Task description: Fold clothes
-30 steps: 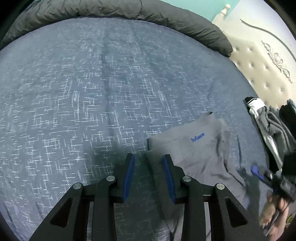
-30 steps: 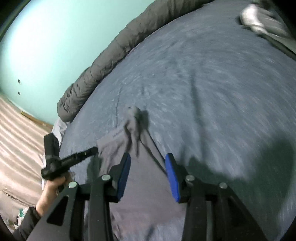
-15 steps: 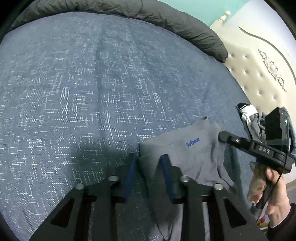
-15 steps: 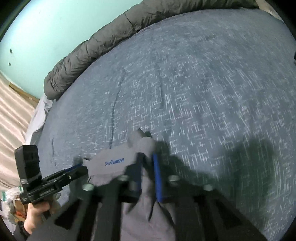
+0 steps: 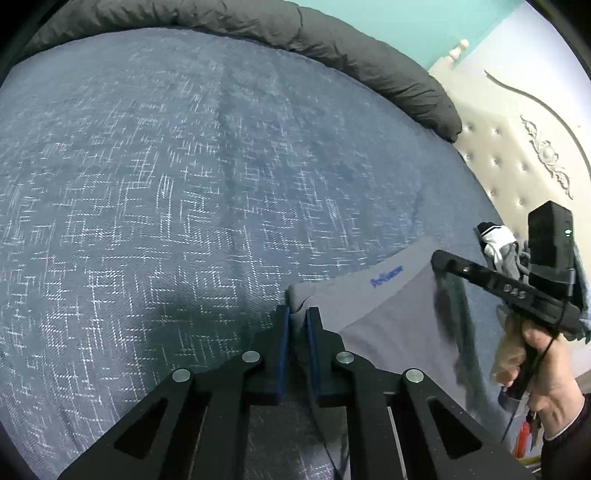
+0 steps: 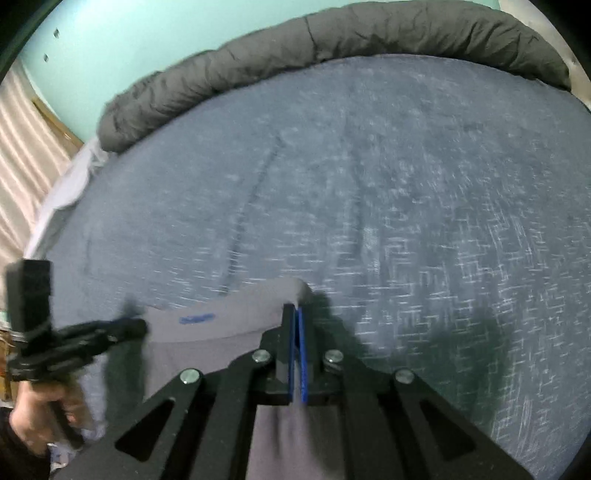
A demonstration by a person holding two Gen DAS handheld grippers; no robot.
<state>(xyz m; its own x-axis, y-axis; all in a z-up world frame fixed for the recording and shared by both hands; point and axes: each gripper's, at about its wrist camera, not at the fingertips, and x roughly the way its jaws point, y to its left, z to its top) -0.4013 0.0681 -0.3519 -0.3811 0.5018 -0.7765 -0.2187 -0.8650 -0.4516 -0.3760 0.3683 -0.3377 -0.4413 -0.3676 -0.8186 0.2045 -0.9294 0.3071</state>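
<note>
Clamped on one corner of the grey garment (image 5: 388, 310): left hand-held gripper (image 5: 297, 321), pads nearly closed on the hem. At 3 o'clock, right hand-held gripper (image 6: 296, 321) pinched tight on the opposite corner. Garment stretched between both, low over the blue bed (image 5: 184, 184). Step in hand, by the look: lifting to spread. Next, likely: laying it flat, evenly tensioned. Beyond, at 12 o'clock, dark duvet (image 5: 295, 29).
</note>
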